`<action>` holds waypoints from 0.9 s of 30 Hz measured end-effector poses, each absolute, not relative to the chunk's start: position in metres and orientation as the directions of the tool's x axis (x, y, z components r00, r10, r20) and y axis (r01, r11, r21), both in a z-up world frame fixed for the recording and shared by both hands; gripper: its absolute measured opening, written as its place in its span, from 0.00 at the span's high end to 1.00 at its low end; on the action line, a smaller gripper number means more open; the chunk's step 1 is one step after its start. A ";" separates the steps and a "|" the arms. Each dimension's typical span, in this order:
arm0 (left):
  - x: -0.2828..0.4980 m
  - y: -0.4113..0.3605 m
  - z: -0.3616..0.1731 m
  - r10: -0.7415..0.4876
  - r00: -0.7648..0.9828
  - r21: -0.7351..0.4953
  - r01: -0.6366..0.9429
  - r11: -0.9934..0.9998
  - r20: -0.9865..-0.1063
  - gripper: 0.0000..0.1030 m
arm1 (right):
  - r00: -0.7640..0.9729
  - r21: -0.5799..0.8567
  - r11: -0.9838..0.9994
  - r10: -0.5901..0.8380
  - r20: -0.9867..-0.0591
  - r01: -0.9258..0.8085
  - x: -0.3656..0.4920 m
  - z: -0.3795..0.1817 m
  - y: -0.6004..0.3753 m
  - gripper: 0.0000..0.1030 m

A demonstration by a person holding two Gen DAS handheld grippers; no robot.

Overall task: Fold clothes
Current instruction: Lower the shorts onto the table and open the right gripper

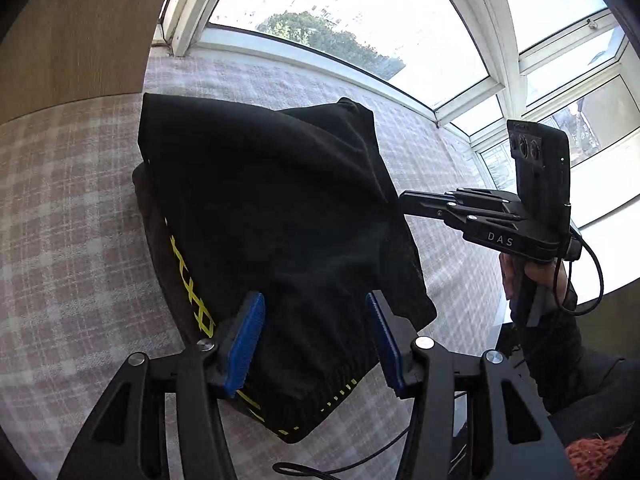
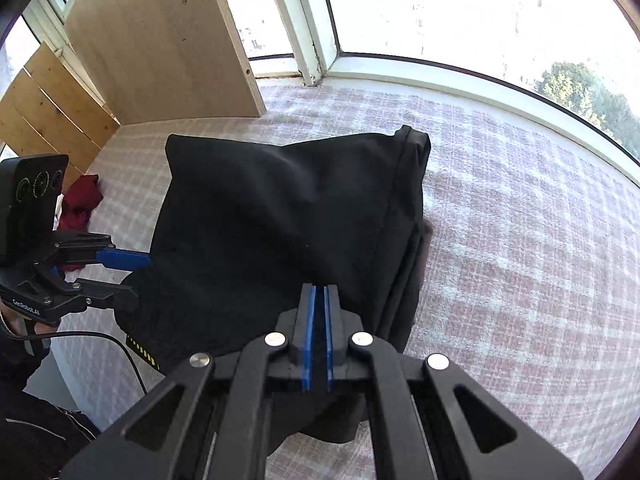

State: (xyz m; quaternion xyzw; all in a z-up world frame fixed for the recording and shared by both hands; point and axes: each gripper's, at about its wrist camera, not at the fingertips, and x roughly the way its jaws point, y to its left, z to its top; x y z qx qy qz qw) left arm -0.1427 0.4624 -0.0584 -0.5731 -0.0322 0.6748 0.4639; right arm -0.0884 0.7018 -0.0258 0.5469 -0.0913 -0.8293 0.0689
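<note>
Left jaws: apart, blue pads spread above the garment, nothing pressed between them.
Right jaws: closed, blue pads nearly touching; no cloth visibly pinched between them in either view.
Left gripper [image 1: 316, 336]: over the near edge of the garment, pointing down at it; in the right wrist view, at the garment's left edge [image 2: 132, 276].
Right gripper [image 2: 319, 336]: over the near part of the garment; in the left wrist view, tips at the garment's right edge [image 1: 404, 202].
Garment [image 1: 272, 216]: black, folded into a rough rectangle, yellow dashed trim along the left and near edges; lying flat on the cover, top layer rumpled.
Cover [image 2: 520, 240]: pink and white plaid, spread under the garment up to the window.
Red cloth [image 2: 82, 204]: bunched on the cover, left of the garment, well apart from it.
Board [image 2: 168, 40]: pale wood, upright at the far left corner.
Window [image 1: 360, 12]: white frames along the far side, trees outside.
Hand [image 1: 536, 276]: gripping the right gripper's handle, dark sleeve below.
</note>
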 end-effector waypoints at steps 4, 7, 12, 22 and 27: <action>-0.128 0.473 -0.068 0.619 0.136 -0.552 -0.623 -0.554 -0.774 0.52 | -0.358 0.260 -0.964 -0.263 -0.896 0.059 -0.081 -0.031 0.684 0.97; -0.112 0.478 -0.076 0.601 0.204 -0.575 -0.625 -0.528 -0.773 0.52 | -0.258 0.208 -0.974 -0.223 -0.940 0.086 -0.067 -0.057 0.669 0.97; -0.117 0.471 -0.051 0.631 0.160 -0.573 -0.625 -0.531 -0.759 0.52 | -0.235 0.236 -0.970 -0.242 -0.942 0.052 -0.053 -0.062 0.682 0.97; -0.217 0.496 -0.055 0.664 0.009 -0.532 -0.607 -0.590 -0.747 0.52 | -0.422 0.289 -0.957 -0.276 -0.863 0.034 -0.132 -0.036 0.706 0.97; -0.251 0.502 -0.099 0.681 0.049 -0.582 -0.566 -0.584 -0.730 0.75 | -0.378 0.328 -0.940 -0.271 -0.885 -0.092 -0.154 -0.079 0.736 1.00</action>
